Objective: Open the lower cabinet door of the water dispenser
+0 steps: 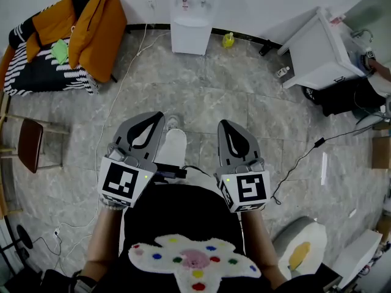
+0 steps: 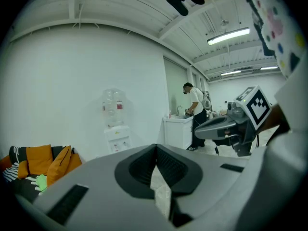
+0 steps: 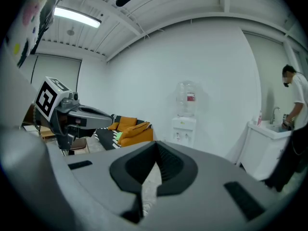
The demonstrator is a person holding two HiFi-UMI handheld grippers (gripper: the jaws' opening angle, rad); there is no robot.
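Observation:
The white water dispenser (image 1: 192, 18) stands against the far wall, with a clear bottle on top in the left gripper view (image 2: 115, 124) and the right gripper view (image 3: 185, 121). Its lower cabinet door (image 1: 190, 38) is closed. My left gripper (image 1: 156, 118) and right gripper (image 1: 225, 126) are held side by side close to my body, far short of the dispenser. Both are shut with nothing between the jaws. In its own view the left gripper (image 2: 156, 148) points toward the dispenser, as does the right gripper (image 3: 156, 146).
An orange-cushioned sofa (image 1: 67, 38) sits at the far left, a wooden chair (image 1: 30, 142) at the left edge. A white sink cabinet (image 1: 317, 50) stands at the far right, where a person (image 2: 195, 114) works. Cables (image 1: 299, 160) trail over the grey tiled floor (image 1: 201, 96).

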